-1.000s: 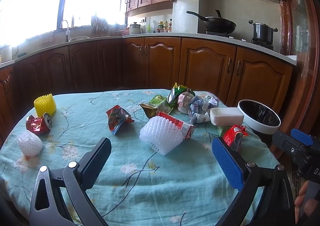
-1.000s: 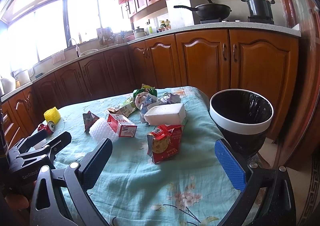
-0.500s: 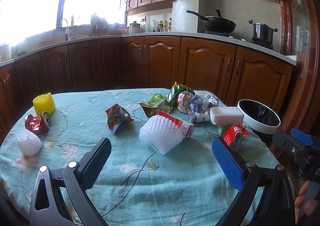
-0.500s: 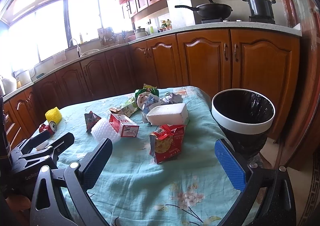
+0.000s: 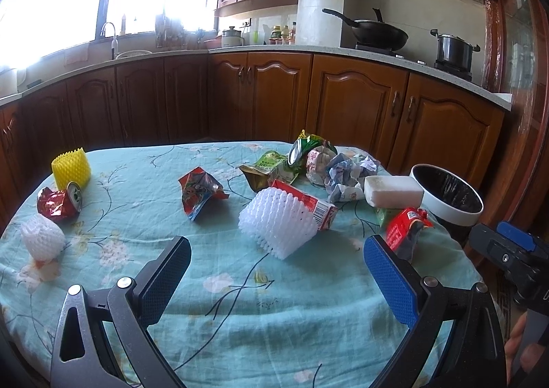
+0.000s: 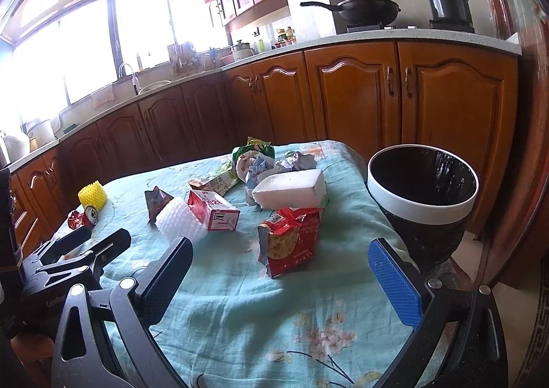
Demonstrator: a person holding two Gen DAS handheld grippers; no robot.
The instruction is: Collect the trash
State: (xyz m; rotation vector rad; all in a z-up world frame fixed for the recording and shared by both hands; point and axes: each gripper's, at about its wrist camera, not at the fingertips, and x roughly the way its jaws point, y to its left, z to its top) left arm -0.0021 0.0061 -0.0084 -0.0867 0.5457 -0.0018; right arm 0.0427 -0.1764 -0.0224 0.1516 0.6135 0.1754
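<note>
Table point(image 5: 240, 319) wearing floral teal cloth, carrying white foam net point(image 5: 278, 226) ahead, red wrapper point(image 6: 291, 240), sponge point(image 6: 291, 189), crushed can point(image 5: 60, 202) far left.

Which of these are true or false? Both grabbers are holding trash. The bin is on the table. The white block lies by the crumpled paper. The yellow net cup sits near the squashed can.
1. False: the left gripper and right gripper are open and hold nothing.
2. False: the bin stands beside the table.
3. True: white block, crumpled paper.
4. True: yellow net cup, squashed can.
</note>
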